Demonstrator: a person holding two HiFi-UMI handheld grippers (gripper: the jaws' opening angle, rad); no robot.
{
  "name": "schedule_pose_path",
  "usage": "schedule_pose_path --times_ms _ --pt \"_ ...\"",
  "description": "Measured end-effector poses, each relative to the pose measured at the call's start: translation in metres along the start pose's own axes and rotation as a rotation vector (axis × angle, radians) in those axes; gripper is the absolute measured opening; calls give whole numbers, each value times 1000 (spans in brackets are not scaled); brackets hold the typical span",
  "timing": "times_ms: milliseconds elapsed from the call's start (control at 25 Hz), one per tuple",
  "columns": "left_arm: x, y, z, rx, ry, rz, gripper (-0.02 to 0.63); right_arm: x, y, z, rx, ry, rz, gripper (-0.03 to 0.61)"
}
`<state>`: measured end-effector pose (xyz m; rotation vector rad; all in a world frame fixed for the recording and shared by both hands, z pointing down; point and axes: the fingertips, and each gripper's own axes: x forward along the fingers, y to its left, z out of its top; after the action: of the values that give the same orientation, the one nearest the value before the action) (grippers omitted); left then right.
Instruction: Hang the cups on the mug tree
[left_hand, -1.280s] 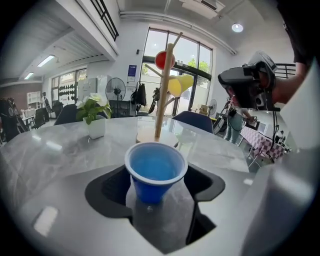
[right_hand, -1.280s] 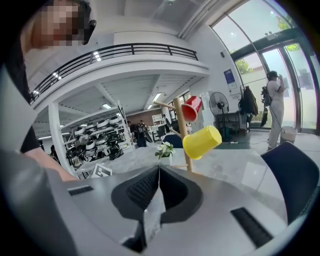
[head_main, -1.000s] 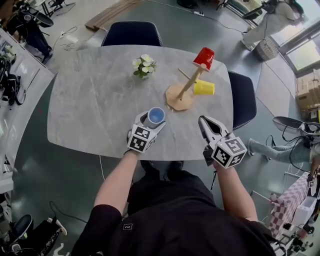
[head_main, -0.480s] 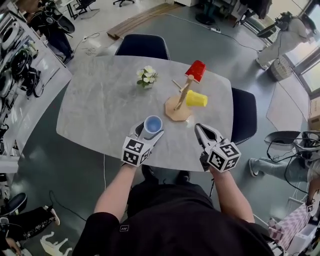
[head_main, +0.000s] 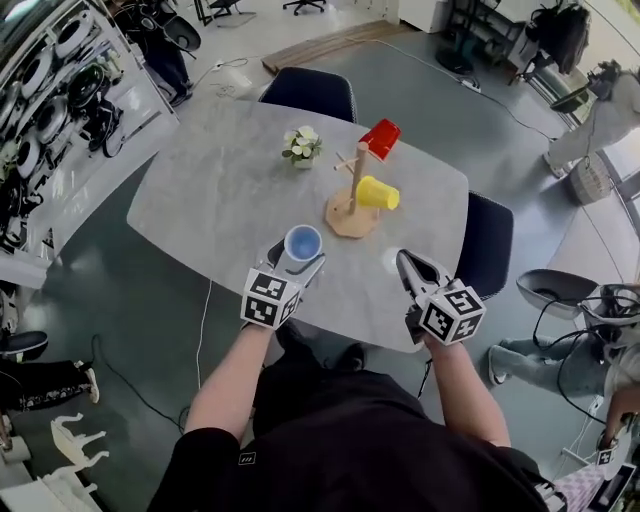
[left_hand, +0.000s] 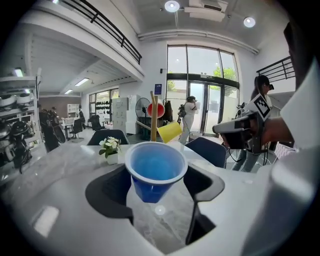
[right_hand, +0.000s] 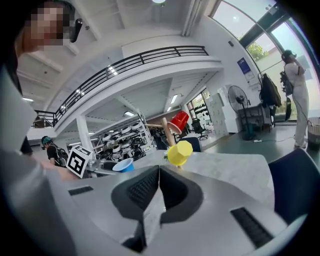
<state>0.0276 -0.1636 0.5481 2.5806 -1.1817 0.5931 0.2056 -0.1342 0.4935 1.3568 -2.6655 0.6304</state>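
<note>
On the grey marble-patterned table (head_main: 200, 200), with one dark blue chair (head_main: 310, 92) at its far edge and another (head_main: 488, 255) at its right side, the wooden mug tree (head_main: 355, 190) stands right of centre on a round base. The left gripper (head_main: 296, 262) is over the near edge of the table, in front of the tree and to its left. Its jaws are clamped on the lower body of a blue cup (head_main: 302, 246). The cup is upright, mouth up, clear of the tabletop and well apart from the tree's pegs. The right gripper (head_main: 405, 262) hangs over the near right edge of the table, near the tree's base but apart from it. Its jaws are pressed together with nothing between them. On the tree, a red cup (head_main: 380, 138) hangs tilted on an upper peg. A yellow cup (head_main: 378, 193) lies sideways on a lower peg to the right of the post, its base pointing away from the post. A small white pot of flowers (head_main: 303, 147) stands on the table left of the tree, near the far edge.
</note>
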Motion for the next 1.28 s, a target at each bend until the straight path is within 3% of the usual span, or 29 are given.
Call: schedule_pose_path --times_ms 400,800,1000,1280 --pt "-27 2 -12 17 83 60 334 9 28 6 -13 -12 72 14" --pt "-12 22 -15 39 128 4 334 24 51 3 -60 57 43 14" --pt "16 27 -15 80 184 6 334 32 39 -5 -20 75 65 14" --pt "60 23 -35 70 302 -13 334 39 4 9 -14 51 70 14"
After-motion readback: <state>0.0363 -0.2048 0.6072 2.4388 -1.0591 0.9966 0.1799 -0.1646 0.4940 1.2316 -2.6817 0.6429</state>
